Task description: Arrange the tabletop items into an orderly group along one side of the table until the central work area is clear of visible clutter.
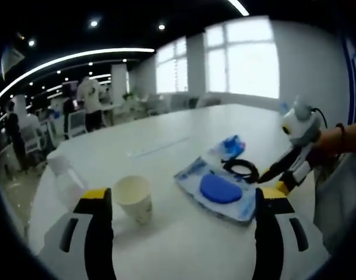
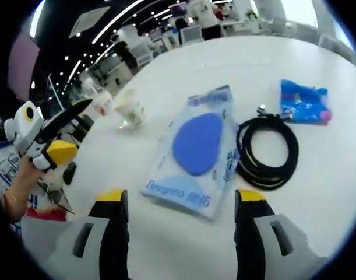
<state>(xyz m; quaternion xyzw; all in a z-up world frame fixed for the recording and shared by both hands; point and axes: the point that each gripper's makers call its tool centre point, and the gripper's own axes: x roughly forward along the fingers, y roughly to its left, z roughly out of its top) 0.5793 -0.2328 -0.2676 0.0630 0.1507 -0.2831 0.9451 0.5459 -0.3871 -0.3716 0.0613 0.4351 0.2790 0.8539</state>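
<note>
L claw (image 1: 183,233) was held wide, nothing gripped, over the tabletop (image 1: 166,134); R claw (image 2: 180,233) likewise wide w/ nothing in it. Blue pack (image 2: 195,151) was seen flat mid-tabletop, cable (image 2: 268,151) coiled just beside it, blue bag (image 2: 304,100) near. Pack was judged light, soft, slippery: an edge pinch is advised. Cup (image 1: 134,198) was judged light, crushable, tippable; bottle (image 1: 64,178) stood near. Cable could be snagged.
</note>
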